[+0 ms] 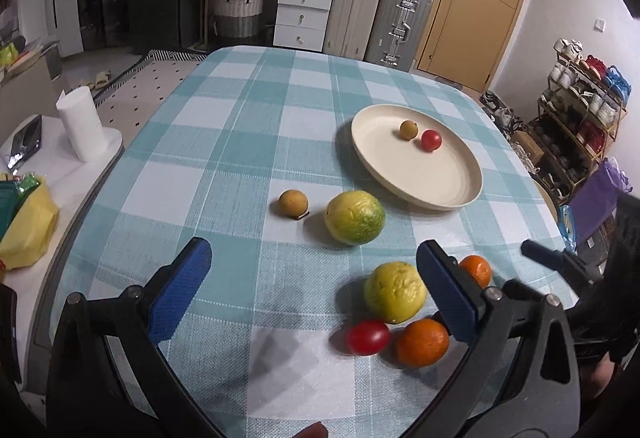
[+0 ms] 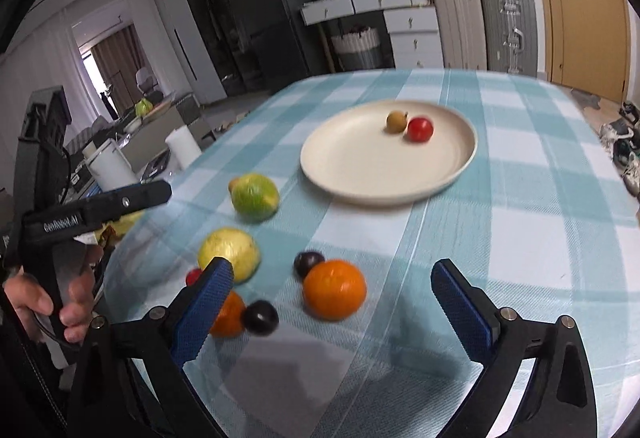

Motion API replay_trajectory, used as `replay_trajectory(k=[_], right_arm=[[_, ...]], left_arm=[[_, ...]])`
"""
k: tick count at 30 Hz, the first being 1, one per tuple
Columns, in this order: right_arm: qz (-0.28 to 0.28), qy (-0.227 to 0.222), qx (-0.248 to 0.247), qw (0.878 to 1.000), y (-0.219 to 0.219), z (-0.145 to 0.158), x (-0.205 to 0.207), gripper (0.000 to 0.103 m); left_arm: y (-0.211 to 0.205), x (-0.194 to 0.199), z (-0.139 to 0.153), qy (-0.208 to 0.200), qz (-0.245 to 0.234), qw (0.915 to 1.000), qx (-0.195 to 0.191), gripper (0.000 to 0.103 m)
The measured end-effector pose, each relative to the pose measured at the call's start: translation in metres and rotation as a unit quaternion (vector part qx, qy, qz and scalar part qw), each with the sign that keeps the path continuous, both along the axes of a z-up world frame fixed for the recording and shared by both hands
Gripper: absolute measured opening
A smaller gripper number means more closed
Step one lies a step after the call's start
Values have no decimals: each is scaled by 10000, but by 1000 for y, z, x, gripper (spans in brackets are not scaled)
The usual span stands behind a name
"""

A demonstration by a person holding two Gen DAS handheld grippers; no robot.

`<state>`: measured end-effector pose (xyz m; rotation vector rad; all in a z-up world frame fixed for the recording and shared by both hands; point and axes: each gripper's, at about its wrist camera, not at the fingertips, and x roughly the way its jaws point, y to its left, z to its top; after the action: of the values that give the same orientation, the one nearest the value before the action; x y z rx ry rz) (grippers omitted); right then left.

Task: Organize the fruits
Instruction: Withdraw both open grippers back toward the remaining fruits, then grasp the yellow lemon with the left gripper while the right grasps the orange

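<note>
Since both your left gripper [image 1: 312, 290] and right gripper [image 2: 332, 310] hang open and empty, the plate [image 1: 440, 194] near the table's far edge awaits more fruit.

Cream plate [image 1: 416, 174] on teal-and-white checked tablecloth [image 1: 240, 142].

- table [image 1: 248, 126], teal/white check cloth
- cream plate [image 1: 452, 186] far right
- loose on cloth: brown fruit [image 1: 293, 202], two green-yellow guavas [image 1: 354, 216] [image 1: 394, 292], two oranges [image 1: 422, 342] [image 1: 477, 270], red tomato [image 1: 368, 337], two dark plums [image 2: 261, 317] [image 2: 308, 263]
</note>
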<state>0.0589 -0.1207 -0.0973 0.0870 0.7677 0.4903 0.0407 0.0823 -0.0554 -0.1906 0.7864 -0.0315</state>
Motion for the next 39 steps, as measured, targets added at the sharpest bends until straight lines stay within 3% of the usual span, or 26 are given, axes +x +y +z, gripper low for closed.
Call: replay_trajectory(k=[3, 8, 13, 18, 24, 33, 39], right_arm=[[167, 233, 36, 9996, 5, -12, 4, 85], [198, 391, -36, 9990, 11, -22, 8, 83], [102, 489, -132, 9987, 13, -27, 14, 74], [52, 512, -218, 9984, 12, -28, 18, 56], [68, 509, -275, 9983, 13, -29, 17, 44], [52, 524, -203, 9984, 12, -28, 15, 42], [-73, 426, -13, 9991, -1, -19, 11, 42]], left_arm=[[2, 2, -3, 13, -14, 10000, 54, 102], [10, 6, -6, 62, 65, 10000, 6, 102], [13, 10, -10, 124, 89, 9999, -10, 102], [17, 11, -14, 201, 116, 9997, -28, 102], [18, 12, -16, 231, 126, 9996, -49, 102], [17, 16, -23, 447, 26, 9988, -216, 102], [5, 20, -26, 562, -282, 9972, -406, 102]])
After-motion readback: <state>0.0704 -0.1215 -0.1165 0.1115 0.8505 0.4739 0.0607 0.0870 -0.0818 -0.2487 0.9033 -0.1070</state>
